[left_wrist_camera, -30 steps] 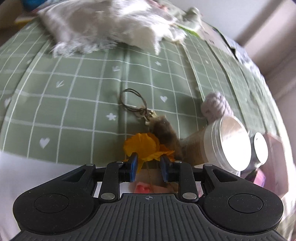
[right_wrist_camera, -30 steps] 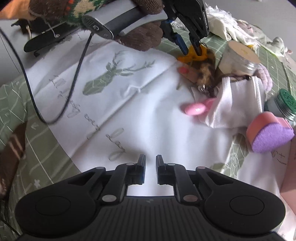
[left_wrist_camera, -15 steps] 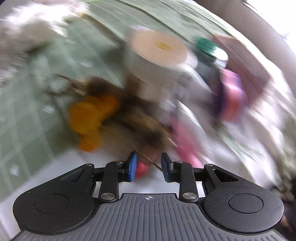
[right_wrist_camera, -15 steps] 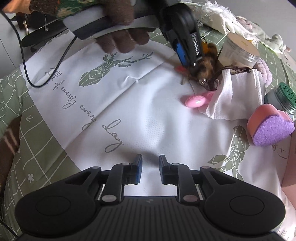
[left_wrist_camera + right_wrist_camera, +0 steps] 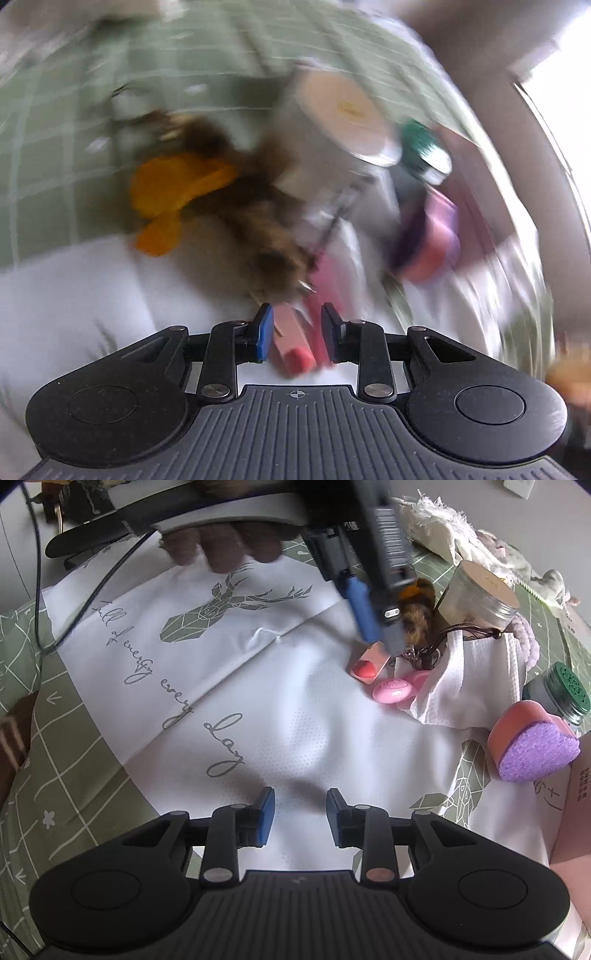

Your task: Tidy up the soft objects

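A: What is our left tool (image 5: 296, 332) doing?

B: Its fingers stand apart with a small pink card bearing a red heart (image 5: 293, 345) between them. We cannot tell from the blurred left wrist view whether the pads press on it. In the right wrist view the left tool (image 5: 380, 637) has its tips down on that card (image 5: 369, 663), which lies on the white cloth (image 5: 258, 716).

A: And the right tool (image 5: 300, 819)?

B: Released, its fingers apart with nothing between them, hovering over the near part of the white cloth.

A: Where are the soft things?

B: The brown furry keychain (image 5: 417, 614) lies just beyond the card, touching the silver tin (image 5: 476, 598) on its right. In the left wrist view the furry keychain (image 5: 258, 218) sits beside an orange piece (image 5: 173, 192). A white tissue (image 5: 469, 675) is crumpled to the right of the card, with a pink round case (image 5: 393, 691) at its near left edge. The heart-shaped sponge (image 5: 532, 746), pink with a purple face, rests near the right edge, in front of a green-lidded jar (image 5: 565, 686). A white fluffy cloth (image 5: 439, 524) lies far right.

A: What is beneath it all?

B: A green checked cover (image 5: 74, 797).
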Demonstrator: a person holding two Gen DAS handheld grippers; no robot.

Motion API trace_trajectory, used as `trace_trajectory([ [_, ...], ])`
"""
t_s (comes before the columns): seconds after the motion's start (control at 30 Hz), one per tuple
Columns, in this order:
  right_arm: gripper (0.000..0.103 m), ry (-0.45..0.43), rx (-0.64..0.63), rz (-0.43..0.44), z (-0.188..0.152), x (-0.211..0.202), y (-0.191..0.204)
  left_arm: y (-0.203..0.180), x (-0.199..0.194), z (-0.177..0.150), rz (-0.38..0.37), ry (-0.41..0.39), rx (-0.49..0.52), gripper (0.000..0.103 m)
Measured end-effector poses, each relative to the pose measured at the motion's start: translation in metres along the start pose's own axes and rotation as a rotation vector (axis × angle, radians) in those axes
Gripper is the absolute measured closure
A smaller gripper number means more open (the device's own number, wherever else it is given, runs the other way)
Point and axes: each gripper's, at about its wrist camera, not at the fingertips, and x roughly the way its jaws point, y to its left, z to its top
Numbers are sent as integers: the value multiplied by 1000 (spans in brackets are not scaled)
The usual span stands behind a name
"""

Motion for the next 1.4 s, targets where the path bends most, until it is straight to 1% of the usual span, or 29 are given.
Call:
trace_trajectory([
  [0.03, 72, -1, -4, -4, -1, 0, 1, -1, 5, 1, 39, 13, -18, 72],
  [0.07, 72, -2, -6, -7, -1, 1, 2, -5, 9, -1, 84, 26, -5, 73],
  [0.1, 72, -3, -10, -10, -1, 1, 3, -11, 12, -4, 114, 21, 38, 72],
  [0.17, 70, -7, -14, -17, -2, 1, 4, -28, 15, -10, 183, 16, 167, 72],
  [0.23, 62, -18, -6, -34, -4, 2, 4, -47, 20, -19, 258, 11, 311, 72],
  [0.3, 40, -34, 31, -64, -8, 3, 1, -58, 23, -29, 306, 1, 409, 67],
  [0.33, 35, -39, 67, -78, -10, 5, -3, -61, 24, -33, 313, -2, 439, 66],
  [0.37, 30, -39, 110, -76, -11, 6, -8, -62, 23, -37, 308, 0, 458, 66],
  [0.43, 28, -30, 201, -38, -12, 8, -20, -68, 24, -42, 290, 5, 466, 67],
  [0.53, 27, -16, 280, 13, -11, 11, -33, -62, 15, -45, 277, 24, 458, 85],
  [0.57, 27, -10, 281, 18, -9, 11, -35, -59, 9, -46, 266, 37, 446, 86],
  [0.63, 34, -21, 242, 17, -4, 7, -34, -50, -10, -48, 237, 37, 437, 88],
  [0.67, 42, -43, 199, 5, 0, 1, -34, -43, -22, -50, 233, 19, 445, 89],
  [0.7, 43, -73, 149, -19, 5, -5, -33, -42, -28, -51, 240, -1, 450, 90],
  [0.77, 43, -146, 53, -80, 23, -23, -35, -26, -44, -49, 253, -35, 431, 90],
  [0.8, 43, -175, 18, -99, 35, -30, -37, -15, -55, -47, 260, -60, 397, 90],
  [0.83, 43, -201, 1, -109, 52, -36, -40, -5, -62, -46, 263, -81, 363, 91],
  [0.9, 43, -241, 15, -105, 83, -39, -46, 15, -73, -44, 257, -106, 300, 91],
  [0.93, 43, -255, 17, -102, 99, -35, -46, 22, -77, -46, 252, -110, 289, 91],
  [0.97, 44, -261, -2, -115, 113, -28, -45, 27, -80, -48, 243, -113, 290, 91],
  [1.03, 47, -253, -94, -180, 137, -9, -37, 32, -82, -50, 183, -102, 295, 91],
  [1.07, 48, -235, -106, -192, 143, -2, -38, 32, -81, -50, 148, -97, 290, 91],
  [1.1, 48, -204, -81, -178, 147, 2, -45, 32, -79, -51, 108, -91, 276, 89],
  [1.13, 48, -175, -30, -145, 147, 3, -56, 30, -76, -51, 76, -85, 259, 88],
  [1.2, 48, -135, 73, -119, 139, -2, -76, 21, -67, -54, 66, -78, 256, 87],
  [1.27, 48, -125, 126, -192, 124, -8, -88, 4, -59, -55, 76, -87, 297, 86],
  [1.33, 48, -152, 176, -283, 107, -17, -94, -12, -54, -56, 86, -110, 337, 86],
  [1.37, 48, -169, 222, -298, 98, -21, -97, -19, -53, -55, 101, -121, 350, 86],
  [1.4, 48, -182, 265, -289, 89, -26, -100, -25, -48, -53, 119, -129, 359, 86],
])
